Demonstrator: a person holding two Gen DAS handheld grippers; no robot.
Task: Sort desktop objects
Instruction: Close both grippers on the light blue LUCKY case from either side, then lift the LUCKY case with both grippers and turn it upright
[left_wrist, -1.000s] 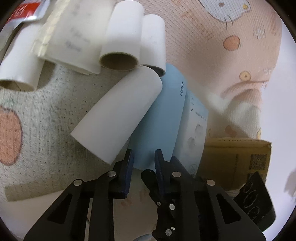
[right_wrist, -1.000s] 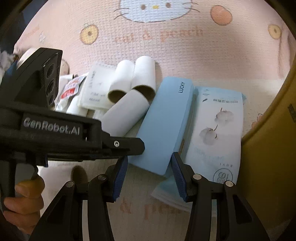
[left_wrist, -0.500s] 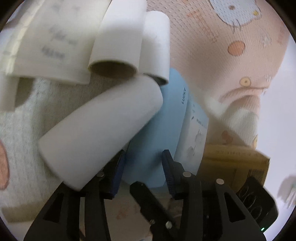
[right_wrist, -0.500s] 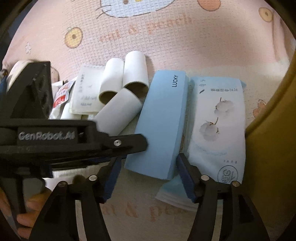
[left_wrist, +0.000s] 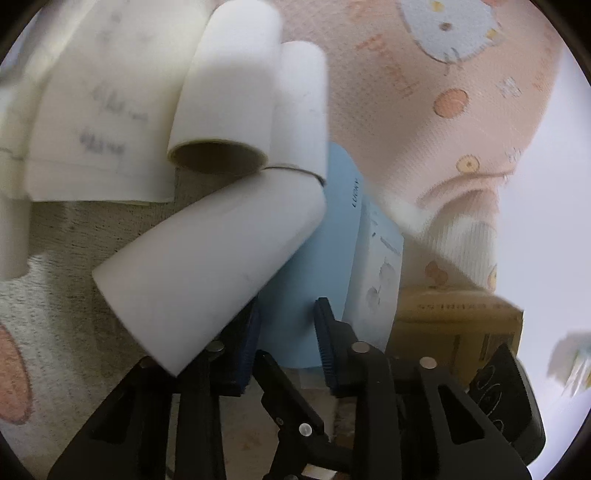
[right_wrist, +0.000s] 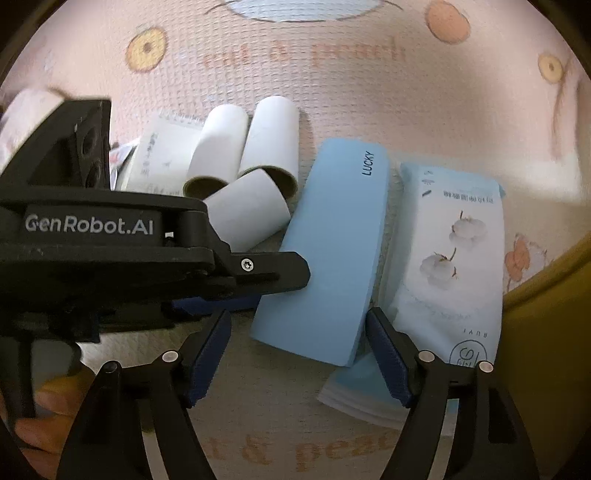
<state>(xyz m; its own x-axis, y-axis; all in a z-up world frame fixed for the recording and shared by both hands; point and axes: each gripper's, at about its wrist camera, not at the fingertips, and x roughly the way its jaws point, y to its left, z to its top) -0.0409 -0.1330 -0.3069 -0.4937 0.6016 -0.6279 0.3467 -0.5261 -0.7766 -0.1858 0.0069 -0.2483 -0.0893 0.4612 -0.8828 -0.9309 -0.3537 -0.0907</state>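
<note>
Right wrist view | right gripper (right_wrist: 295, 354) parted, just opened wider, straddling near end of flat light-blue rectangular box (right_wrist: 332, 251), untouched | left gripper (right_wrist: 236, 295) narrowing, empty | box looks stiff, light; grip long sides

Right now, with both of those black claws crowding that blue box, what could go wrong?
1. The right gripper straddles the blue box, jaws open and just widened. The tissue pack lies right beside it, so one finger could snag the pack.
2. The left gripper sits at the same box end, jaws just narrowed; the two tools could collide.
3. A white tube lies against the left gripper's finger and may roll if nudged.
</note>
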